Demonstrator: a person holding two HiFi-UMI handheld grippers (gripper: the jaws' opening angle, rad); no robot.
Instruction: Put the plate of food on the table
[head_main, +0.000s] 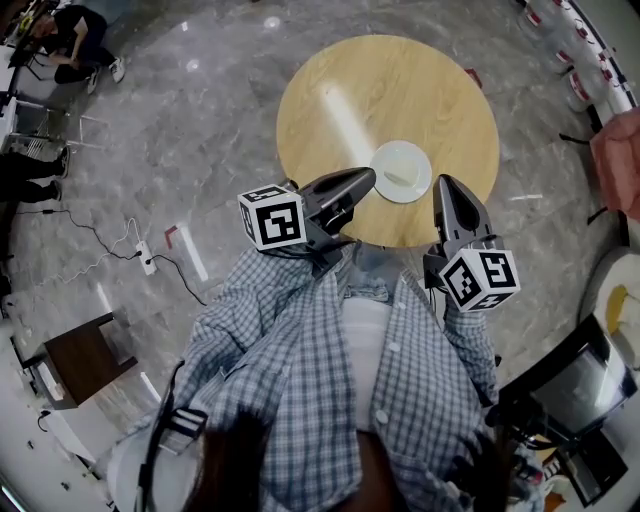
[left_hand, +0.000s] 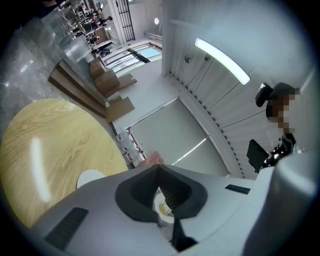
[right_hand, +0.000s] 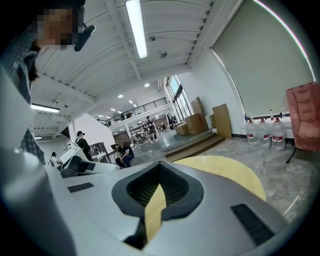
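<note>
Plate of food (head_main: 402, 171) on round wooden table (head_main: 330, 90); left tongs (head_main: 371, 174), right tongs (head_main: 441, 181) both closed, empty.

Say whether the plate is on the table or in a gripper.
On the table. The plate lies flat near its edge; the left gripper and right gripper are shut beside it, empty.

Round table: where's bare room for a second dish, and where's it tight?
Bare: the far half of the table beyond the plate, and the wide left part out to the rim. Narrower strip right of the plate. Tight: the near edge, where the plate sits between left gripper and right gripper.
</note>
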